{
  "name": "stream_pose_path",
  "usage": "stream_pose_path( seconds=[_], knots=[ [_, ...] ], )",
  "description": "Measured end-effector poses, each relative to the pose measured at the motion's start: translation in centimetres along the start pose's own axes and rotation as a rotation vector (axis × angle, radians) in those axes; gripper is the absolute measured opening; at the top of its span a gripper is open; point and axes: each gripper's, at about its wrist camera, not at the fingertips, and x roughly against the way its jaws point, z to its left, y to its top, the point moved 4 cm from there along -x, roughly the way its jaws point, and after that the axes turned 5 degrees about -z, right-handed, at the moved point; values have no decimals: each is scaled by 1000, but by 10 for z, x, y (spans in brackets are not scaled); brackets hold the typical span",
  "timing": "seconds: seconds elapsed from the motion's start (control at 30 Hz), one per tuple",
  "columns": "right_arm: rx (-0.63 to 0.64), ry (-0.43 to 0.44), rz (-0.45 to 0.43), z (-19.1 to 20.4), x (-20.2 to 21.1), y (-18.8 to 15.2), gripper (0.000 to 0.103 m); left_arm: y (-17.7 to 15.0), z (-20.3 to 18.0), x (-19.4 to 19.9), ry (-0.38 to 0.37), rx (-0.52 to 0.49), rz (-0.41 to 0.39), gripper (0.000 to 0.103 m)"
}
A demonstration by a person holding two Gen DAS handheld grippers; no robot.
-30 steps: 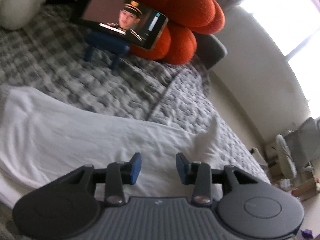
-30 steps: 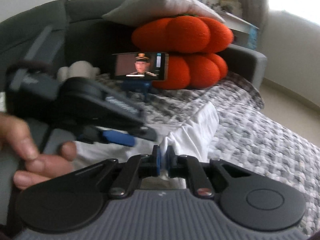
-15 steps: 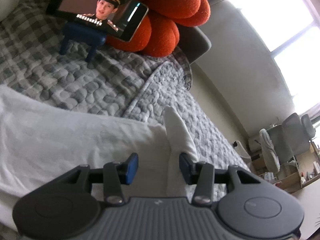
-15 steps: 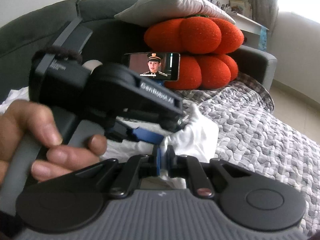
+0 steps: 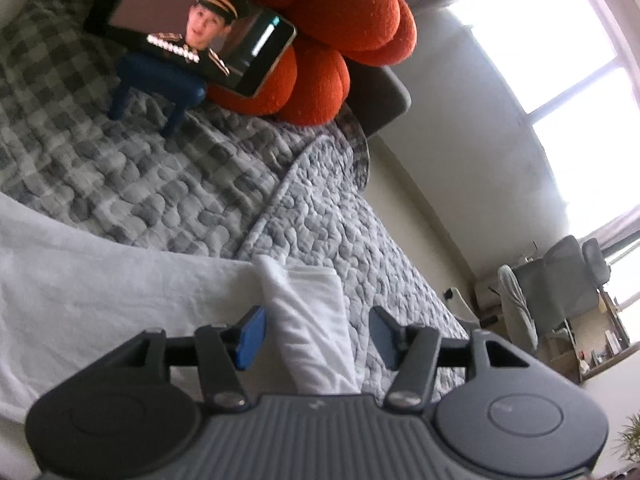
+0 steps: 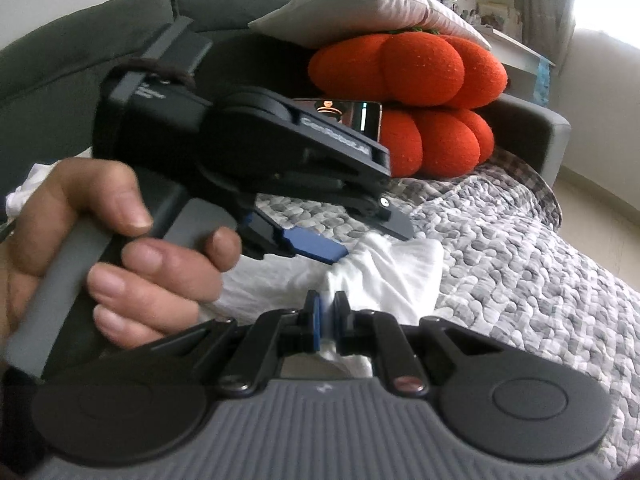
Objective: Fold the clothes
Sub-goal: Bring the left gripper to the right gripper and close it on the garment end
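Observation:
A white garment (image 5: pixel 100 280) lies spread on the grey quilted bed cover. My left gripper (image 5: pixel 316 338) is open, with a raised fold of the white cloth (image 5: pixel 312 320) standing between its blue pads, not pinched. My right gripper (image 6: pixel 327 322) is shut on a corner of the white garment (image 6: pixel 384 268) and holds it lifted. In the right wrist view the left gripper (image 6: pixel 320 250) hovers just above and behind that lifted corner, held by a hand (image 6: pixel 120 248).
A phone (image 5: pixel 192 32) playing video stands on a small blue stool (image 5: pixel 160 84) at the back of the bed. Orange round cushions (image 6: pixel 420 112) and a grey pillow (image 6: pixel 360 4) lean on the dark sofa back. The bed edge drops to the floor at the right.
The left gripper has moved right toward the lifted corner, so the raised fold now stands between its open pads. The right gripper has kept its hold on the cloth.

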Motion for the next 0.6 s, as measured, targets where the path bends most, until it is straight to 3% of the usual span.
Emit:
stream_pose_path(
  seconds=[0.33, 0.37, 0.5, 0.6],
  knots=[
    [13, 10, -35, 2, 4, 5, 12, 1, 4, -4, 1, 8, 1, 55],
    [20, 15, -34, 4, 4, 5, 12, 2, 5, -6, 9, 2, 0, 52],
    [30, 23, -34, 4, 2, 6, 12, 3, 8, -13, 45, -28, -1, 15],
    [38, 29, -29, 5, 2, 5, 12, 4, 12, -15, 60, -40, -9, 8]
  ],
)
